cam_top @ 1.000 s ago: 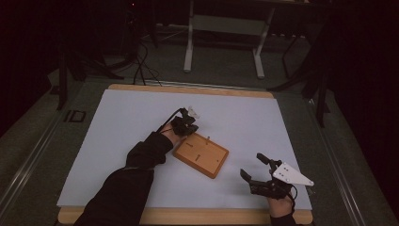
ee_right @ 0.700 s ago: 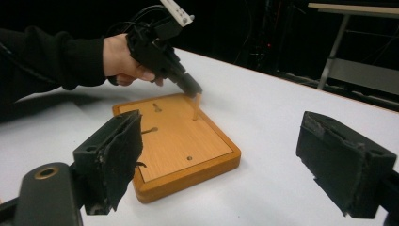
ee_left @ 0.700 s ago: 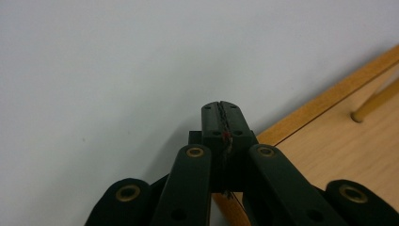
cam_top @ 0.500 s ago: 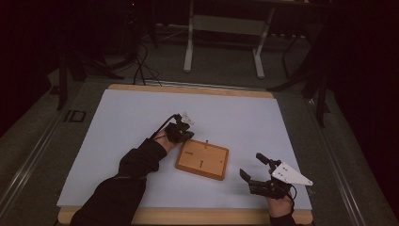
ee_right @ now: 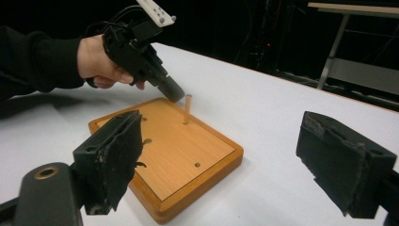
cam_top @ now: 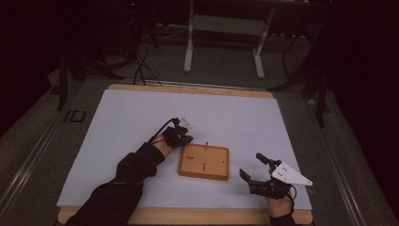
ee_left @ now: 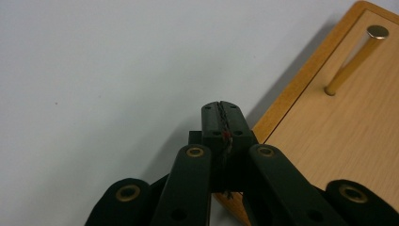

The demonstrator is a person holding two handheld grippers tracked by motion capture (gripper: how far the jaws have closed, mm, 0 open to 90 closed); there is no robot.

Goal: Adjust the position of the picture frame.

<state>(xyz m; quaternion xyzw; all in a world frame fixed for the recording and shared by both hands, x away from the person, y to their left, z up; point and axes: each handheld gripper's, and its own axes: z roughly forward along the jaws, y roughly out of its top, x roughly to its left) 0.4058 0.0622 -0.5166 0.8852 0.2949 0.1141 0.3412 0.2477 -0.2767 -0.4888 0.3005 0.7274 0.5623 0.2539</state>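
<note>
The board [cam_top: 204, 162] lies near the front middle of the white surface [cam_top: 117, 122], between the two hands, with one thin peg [cam_top: 206, 145] standing upright at its far edge and small empty holes elsewhere on its top.

The left gripper [cam_top: 184, 137] sits at the board's 10 o'clock corner, just beside the edge. Its jaws are pressed fully together with nothing between them. In the left gripper view the peg [ee_left: 355, 60] lies at about 1 o'clock from the jaw tips, close by, its long axis vertical to the board [ee_left: 329, 136].

The right gripper [cam_top: 256, 167] rests at the board's 4 o'clock, apart from it, jaws spread wide and empty.

The left gripper is the nearer to the peg. To take it, the jaws would likely need to open first, then straddle the peg across its upright axis.
</note>
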